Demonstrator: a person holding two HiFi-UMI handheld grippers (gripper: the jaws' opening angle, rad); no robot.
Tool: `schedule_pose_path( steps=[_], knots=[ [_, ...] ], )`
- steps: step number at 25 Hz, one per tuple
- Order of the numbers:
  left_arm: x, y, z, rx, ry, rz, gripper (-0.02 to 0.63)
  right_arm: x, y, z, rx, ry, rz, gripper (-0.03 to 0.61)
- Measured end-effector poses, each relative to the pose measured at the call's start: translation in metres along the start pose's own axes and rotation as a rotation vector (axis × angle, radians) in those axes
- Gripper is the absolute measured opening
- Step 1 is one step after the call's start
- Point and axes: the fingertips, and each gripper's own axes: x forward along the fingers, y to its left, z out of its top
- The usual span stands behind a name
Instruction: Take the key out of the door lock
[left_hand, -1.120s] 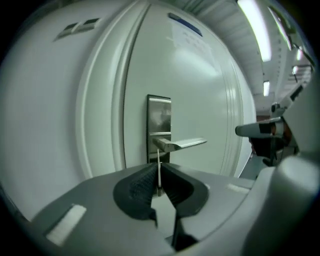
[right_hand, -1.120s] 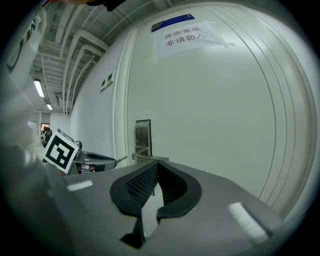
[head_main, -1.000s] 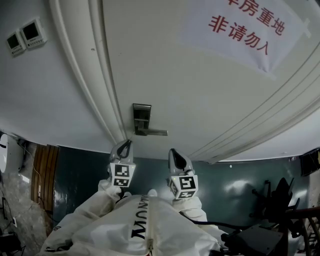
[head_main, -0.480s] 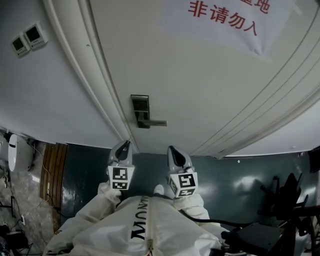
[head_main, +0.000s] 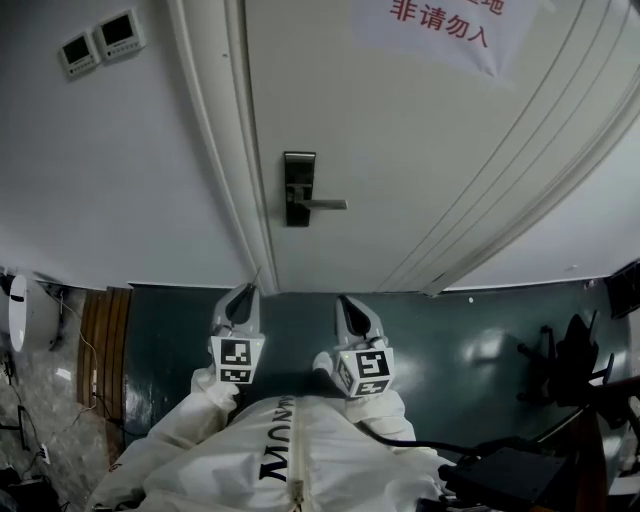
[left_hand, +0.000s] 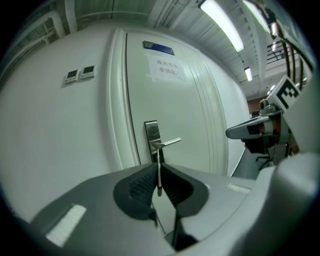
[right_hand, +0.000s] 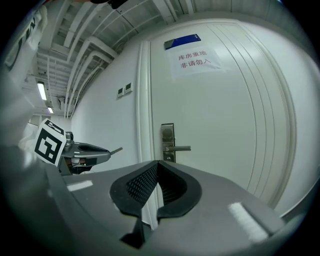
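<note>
Farther from the lock (head_main: 298, 188) now, left fingers (left_hand: 135, 187) grasp the key (left_hand: 159, 175); right fingers (right_hand: 142, 185) clenched.

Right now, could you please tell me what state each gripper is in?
Left gripper: closed on the key.
Right gripper: closed, holding nothing.

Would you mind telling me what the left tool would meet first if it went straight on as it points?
Probably the lock plate on the door, near its lever handle: the left tool, shut on the key, lines up with it. Nothing shows in between, though depth is unclear.
</note>
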Motion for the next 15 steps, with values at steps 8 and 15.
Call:
schedule_pose_path(
  steps=[8, 15],
  knots=[
    [-0.087, -0.016, -0.028, -0.032, 0.001, -0.029, 0.023, -0.068, 0.057, -0.026, -0.002, 0.025, -0.031, 0.0],
    [-0.109, -0.025, -0.02, -0.029, -0.01, 0.003, 0.023, -0.087, 0.06, -0.018, -0.031, 0.005, -0.001, 0.0]
  ],
)
